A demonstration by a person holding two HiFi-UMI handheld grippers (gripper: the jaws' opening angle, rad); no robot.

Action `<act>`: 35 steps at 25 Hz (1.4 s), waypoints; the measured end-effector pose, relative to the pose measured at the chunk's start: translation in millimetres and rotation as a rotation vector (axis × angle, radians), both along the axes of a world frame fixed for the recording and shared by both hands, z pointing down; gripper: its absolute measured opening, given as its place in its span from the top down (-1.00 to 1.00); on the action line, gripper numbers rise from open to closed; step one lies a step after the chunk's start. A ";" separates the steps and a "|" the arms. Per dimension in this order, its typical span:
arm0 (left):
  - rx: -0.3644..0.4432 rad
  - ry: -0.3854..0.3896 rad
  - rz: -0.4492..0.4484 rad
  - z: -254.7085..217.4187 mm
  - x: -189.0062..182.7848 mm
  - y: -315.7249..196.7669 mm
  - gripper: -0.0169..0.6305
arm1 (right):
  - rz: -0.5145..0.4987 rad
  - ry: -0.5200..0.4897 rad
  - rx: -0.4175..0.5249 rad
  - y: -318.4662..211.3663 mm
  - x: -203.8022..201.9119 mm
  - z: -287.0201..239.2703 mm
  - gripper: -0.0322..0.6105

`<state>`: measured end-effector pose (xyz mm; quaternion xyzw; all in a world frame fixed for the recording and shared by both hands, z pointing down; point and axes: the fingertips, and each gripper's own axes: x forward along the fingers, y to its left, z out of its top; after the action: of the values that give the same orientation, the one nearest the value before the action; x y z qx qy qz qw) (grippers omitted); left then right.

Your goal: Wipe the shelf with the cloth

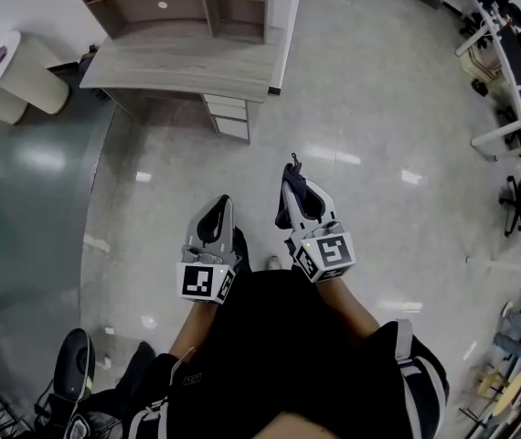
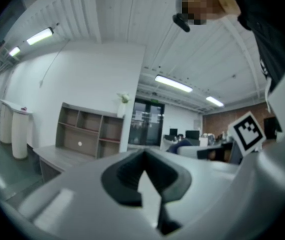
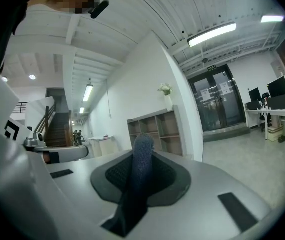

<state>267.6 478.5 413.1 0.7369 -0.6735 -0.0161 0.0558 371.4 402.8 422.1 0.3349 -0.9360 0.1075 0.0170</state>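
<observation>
In the head view the person stands on a pale glossy floor (image 1: 379,108), both tools held out at waist height. The left hand-held gripper (image 1: 220,203) points forward with its jaws drawn together and nothing in them. The right hand-held gripper (image 1: 297,186) sits just beside it, a dark cloth (image 1: 285,210) nipped in its jaws and hanging down its inner side. The shelf (image 1: 164,3) stands well ahead at the top of the picture, on the back of a grey wood desk (image 1: 183,67) with a white drawer unit (image 1: 230,117) under its edge.

The left gripper view shows the dark pads meeting at their tips, empty, a pale wedge open below them. The shelf lies far off to the left, against a white wall.

In the right gripper view the jaws are clamped on the cloth, which runs up between the pads as a dark blue roll and pokes out past their tips. The shelf is beyond it, well apart
</observation>
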 end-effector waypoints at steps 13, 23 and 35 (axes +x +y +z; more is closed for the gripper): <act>0.020 0.029 0.087 -11.3 -150.7 -111.8 0.93 | 0.097 0.026 0.017 -108.2 -135.8 -12.5 0.73; 0.017 0.083 0.122 -1.6 -219.8 -162.3 0.93 | 0.167 0.046 0.024 -164.5 -197.0 -18.1 0.73; 0.020 0.069 0.132 -0.9 -237.7 -260.6 0.93 | 0.154 0.016 0.010 -268.8 -223.0 -4.7 0.73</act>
<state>29.9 217.9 412.2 0.7793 -0.6208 -0.0442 0.0726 148.4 134.0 417.4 0.4066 -0.9079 0.1013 0.0146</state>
